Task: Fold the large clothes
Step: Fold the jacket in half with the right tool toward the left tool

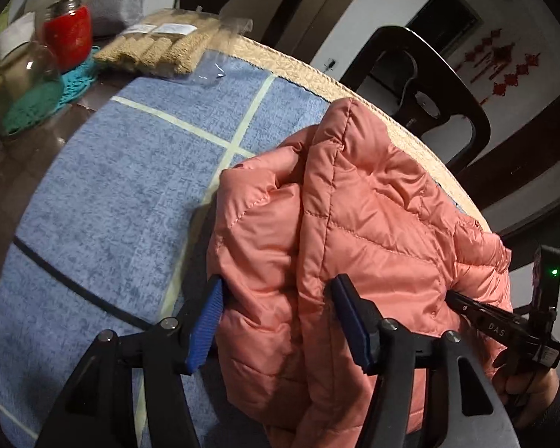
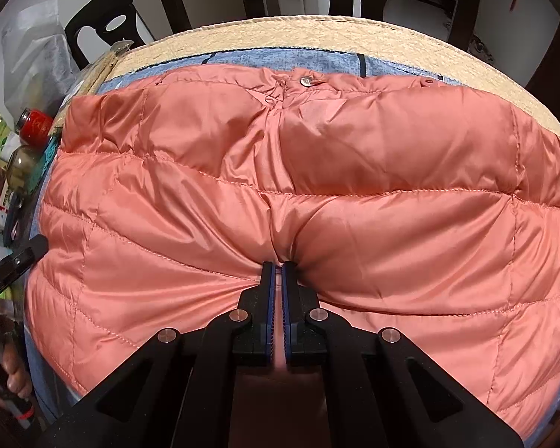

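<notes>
A salmon-pink quilted puffer jacket (image 1: 354,231) lies folded on a blue cloth on the table; it fills the right wrist view (image 2: 280,186). My left gripper (image 1: 276,291) is open, its blue-padded fingers (image 1: 205,321) straddling the jacket's near left edge. My right gripper (image 2: 279,268) is shut on a pinch of the jacket's near edge; it also shows in the left wrist view (image 1: 466,304) at the jacket's right side.
A blue cloth with pale stripes (image 1: 130,186) covers a woven mat (image 2: 317,37). A red jar (image 1: 69,30), a glass jar (image 1: 22,89) and packaged goods (image 1: 156,44) stand at the far left. Black chairs (image 1: 422,89) ring the table's far side.
</notes>
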